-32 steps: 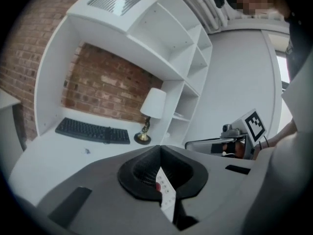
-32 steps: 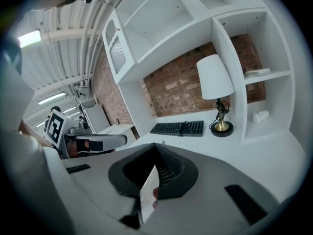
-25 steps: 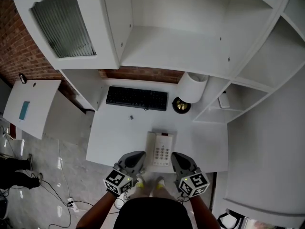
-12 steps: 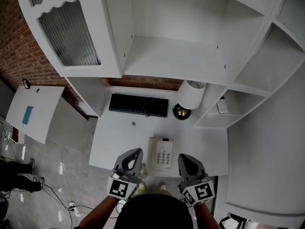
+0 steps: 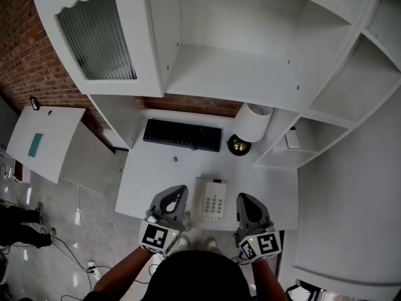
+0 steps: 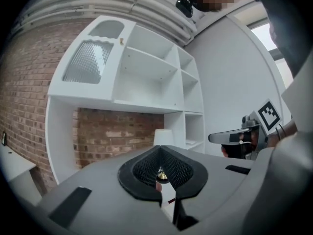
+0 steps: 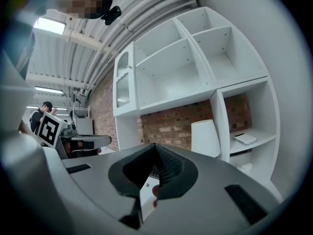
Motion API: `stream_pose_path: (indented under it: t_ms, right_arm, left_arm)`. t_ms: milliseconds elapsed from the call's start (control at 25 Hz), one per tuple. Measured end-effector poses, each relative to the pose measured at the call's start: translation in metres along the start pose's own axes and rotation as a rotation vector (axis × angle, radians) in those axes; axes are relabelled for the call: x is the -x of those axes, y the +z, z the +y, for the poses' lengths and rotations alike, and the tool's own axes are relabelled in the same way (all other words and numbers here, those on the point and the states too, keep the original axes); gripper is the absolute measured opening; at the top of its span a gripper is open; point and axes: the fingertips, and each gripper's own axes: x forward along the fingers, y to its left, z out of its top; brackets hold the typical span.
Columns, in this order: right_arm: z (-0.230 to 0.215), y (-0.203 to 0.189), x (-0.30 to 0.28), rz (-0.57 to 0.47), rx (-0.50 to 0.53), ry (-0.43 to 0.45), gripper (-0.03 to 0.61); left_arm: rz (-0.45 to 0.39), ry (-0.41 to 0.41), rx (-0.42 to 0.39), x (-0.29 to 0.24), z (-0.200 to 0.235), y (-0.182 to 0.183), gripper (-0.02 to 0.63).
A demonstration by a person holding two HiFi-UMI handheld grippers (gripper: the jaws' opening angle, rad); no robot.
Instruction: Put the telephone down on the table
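You hold the left gripper (image 5: 177, 192) and the right gripper (image 5: 244, 199) one at each side of the telephone (image 5: 213, 199), jaws pressed together on nothing, probably because it already lies flat on the white table (image 5: 150, 174); it is a white desk phone with grey keys and a small red strip at its far end

"Did anything shift just now?"

"Only the grippers. A second ago the right gripper (image 5: 244, 199) sat against the telephone's (image 5: 213, 199) edge. Now it has eased off sideways, and a strip of bare desk (image 5: 150, 174) shows between them."

"And the other?"

"The left gripper (image 5: 177, 193) has drawn off a little too."
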Motion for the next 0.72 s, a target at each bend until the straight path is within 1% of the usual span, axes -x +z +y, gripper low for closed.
stream_pose_path:
  t_ms: [80,200,280,360,480,720]
  right_arm:
    - [-0.011,0.008,0.003,-0.020,0.013,-0.032,-0.003]
    - [-0.023,0.018,0.011,-0.032,0.040,-0.065,-0.003]
    - [-0.027,0.023,0.014,-0.032,0.054,-0.073,-0.003]
    - [-0.030,0.027,0.018,-0.036,0.065,-0.083,-0.003]
    - [-0.031,0.028,0.026,-0.029,0.081,-0.098,-0.003]
    - [-0.034,0.027,0.030,-0.014,0.103,-0.111,-0.005]
  left_arm:
    - [-0.013,0.021,0.012,0.002,0.007,0.010,0.017]
    - [-0.046,0.051,0.095,0.011,0.020,0.022,0.017]
    - [-0.031,0.068,0.127,0.016,0.027,0.020,0.017]
    - [-0.005,0.072,0.133,0.017,0.029,0.014,0.017]
    - [-0.024,0.067,0.134,0.019,0.025,0.012,0.017]
    - [-0.010,0.071,0.128,0.021,0.026,0.005,0.017]
